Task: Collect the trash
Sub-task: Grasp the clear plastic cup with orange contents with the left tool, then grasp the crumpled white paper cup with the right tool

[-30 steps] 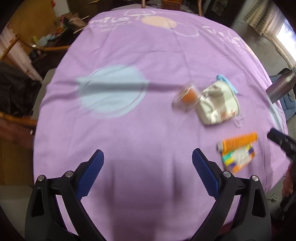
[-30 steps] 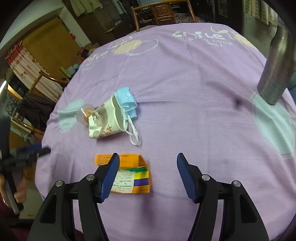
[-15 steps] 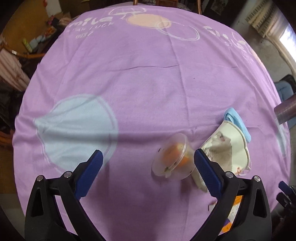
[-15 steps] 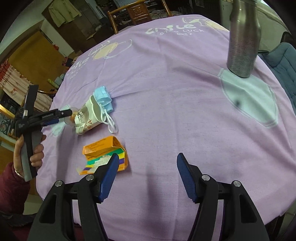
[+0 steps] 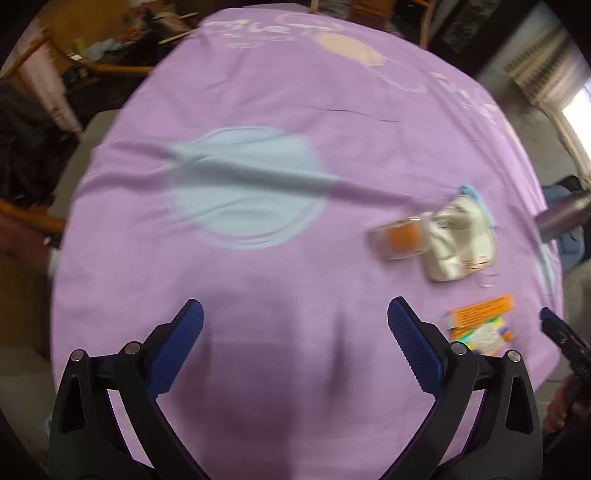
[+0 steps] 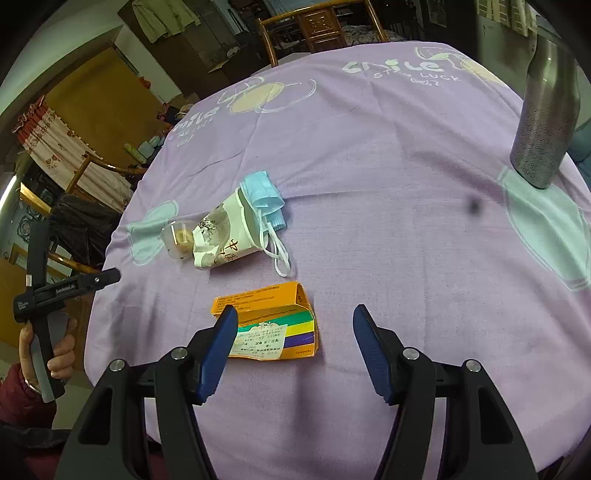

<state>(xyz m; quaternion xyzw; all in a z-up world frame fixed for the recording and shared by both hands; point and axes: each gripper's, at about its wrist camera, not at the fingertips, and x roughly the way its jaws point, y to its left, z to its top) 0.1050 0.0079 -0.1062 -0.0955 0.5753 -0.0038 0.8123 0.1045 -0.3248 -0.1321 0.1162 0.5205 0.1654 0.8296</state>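
Trash lies on a purple tablecloth [image 6: 388,184]: a clear plastic cup [image 6: 178,238] with something orange inside, a crushed white paper cup [image 6: 225,236], a blue face mask [image 6: 263,195] and a flattened orange carton [image 6: 269,321]. The left wrist view shows the same clear cup [image 5: 400,240], paper cup [image 5: 458,238] and carton [image 5: 482,325] off to the right. My left gripper [image 5: 295,332] is wide open over bare cloth, well short of the cup. My right gripper [image 6: 291,332] is open above the carton, its left finger over the carton's left end.
A tall steel bottle [image 6: 546,118] stands at the table's far right. Wooden chairs [image 6: 321,26] and cluttered furniture ring the table. A hand [image 6: 55,350] holds the left gripper's handle beyond the table's left edge in the right wrist view.
The left gripper drew back from the clear cup, which had been right at its right finger half a second ago. The right gripper's view shifted slightly; its jaws stayed as they were.
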